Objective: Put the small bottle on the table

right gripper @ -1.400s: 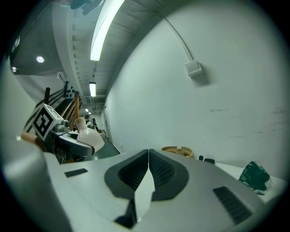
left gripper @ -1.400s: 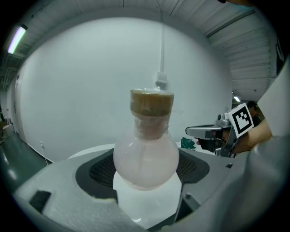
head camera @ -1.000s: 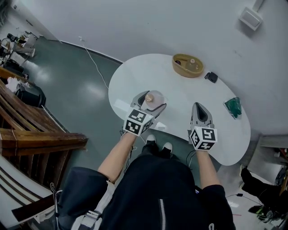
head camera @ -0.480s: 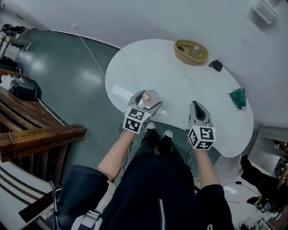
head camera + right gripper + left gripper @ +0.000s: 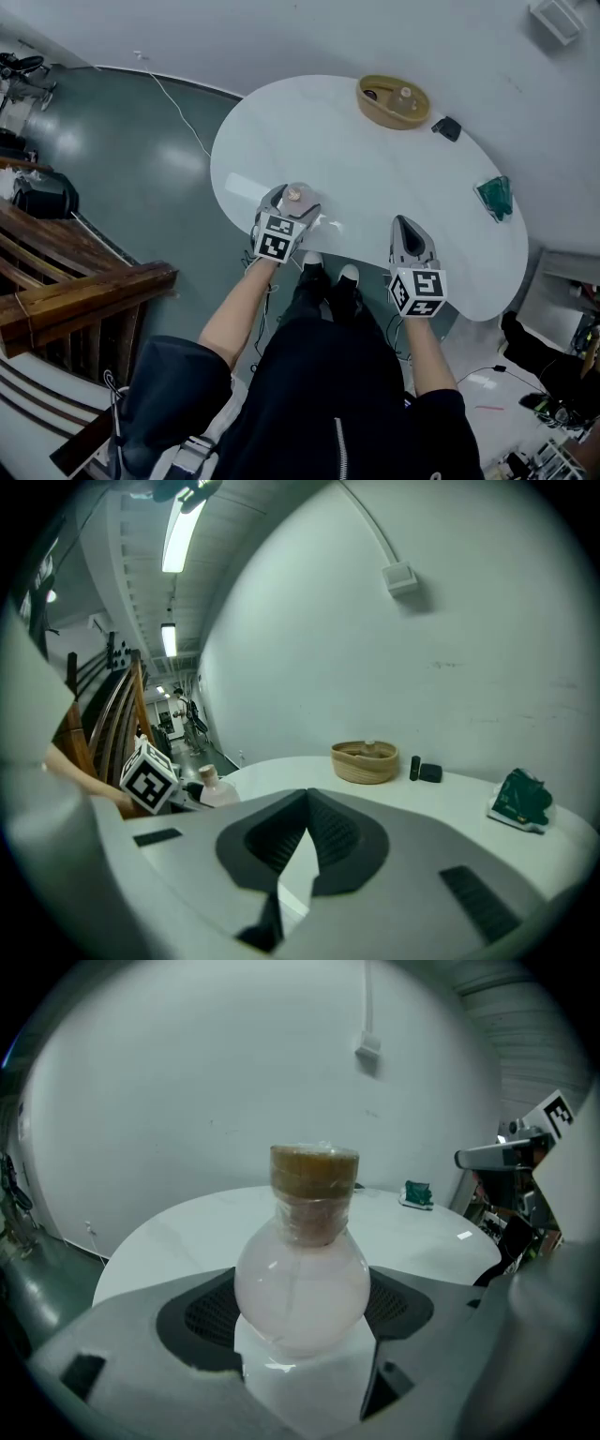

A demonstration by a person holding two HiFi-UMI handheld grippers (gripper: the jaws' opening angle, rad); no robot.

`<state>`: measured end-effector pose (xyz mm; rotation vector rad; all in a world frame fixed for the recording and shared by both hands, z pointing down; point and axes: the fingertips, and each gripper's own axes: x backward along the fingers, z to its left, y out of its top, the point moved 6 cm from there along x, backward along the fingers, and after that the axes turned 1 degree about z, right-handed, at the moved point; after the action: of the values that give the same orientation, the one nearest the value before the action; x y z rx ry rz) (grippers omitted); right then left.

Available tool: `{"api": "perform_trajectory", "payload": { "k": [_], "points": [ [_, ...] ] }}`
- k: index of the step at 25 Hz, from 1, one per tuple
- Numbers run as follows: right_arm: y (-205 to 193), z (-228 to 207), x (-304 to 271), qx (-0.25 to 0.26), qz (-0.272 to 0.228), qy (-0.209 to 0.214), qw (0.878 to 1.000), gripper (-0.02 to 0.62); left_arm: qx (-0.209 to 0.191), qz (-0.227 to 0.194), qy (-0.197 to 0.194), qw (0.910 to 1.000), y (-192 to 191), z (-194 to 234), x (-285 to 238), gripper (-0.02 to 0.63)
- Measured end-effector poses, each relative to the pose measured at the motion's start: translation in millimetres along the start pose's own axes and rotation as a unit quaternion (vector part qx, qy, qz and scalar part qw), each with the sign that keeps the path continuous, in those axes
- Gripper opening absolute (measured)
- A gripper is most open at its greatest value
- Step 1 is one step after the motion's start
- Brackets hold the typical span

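Two grippers sit at the near edge of the white table: the left gripper has its jaws clamped on the round body of the upright small bottle, while the right gripper, well apart, has its jaws pressed together on nothing

Table layout from my side

The small bottle sits between the jaws of my left gripper at the near left edge of the table. My right gripper is well apart to its right. A basket stands at the far edge, with a small box just right of it. A packet lies at the right edge.
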<state>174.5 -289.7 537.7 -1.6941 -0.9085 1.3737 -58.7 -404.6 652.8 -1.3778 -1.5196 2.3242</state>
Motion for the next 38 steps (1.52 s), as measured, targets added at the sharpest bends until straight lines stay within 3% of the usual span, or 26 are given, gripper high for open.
{"api": "perform_trajectory", "payload": {
  "k": [10,25,31,38],
  "points": [
    [-11.7,-12.3,8.7,-0.007,0.025,-0.025,0.999,-0.003,-0.032,0.061,-0.006,0.9976,-20.6,27.9,-61.4,0.394],
    [-15.4,-22.2,7.8,-0.020,0.037,-0.045,0.998,-0.003,-0.008,0.081,-0.012,0.9966,-22.8,42.2,-95.0,0.394],
    [-13.3,-23.6,4.4,-0.022,0.038,-0.042,0.998,0.002,-0.037,0.095,-0.012,0.9948,-24.7,39.7,-96.8,0.396],
    [-10.4,-23.7,2.0,-0.023,0.039,-0.030,0.999,0.002,-0.038,0.089,-0.001,0.9953,-26.0,39.9,-94.6,0.408]
  ]
}}
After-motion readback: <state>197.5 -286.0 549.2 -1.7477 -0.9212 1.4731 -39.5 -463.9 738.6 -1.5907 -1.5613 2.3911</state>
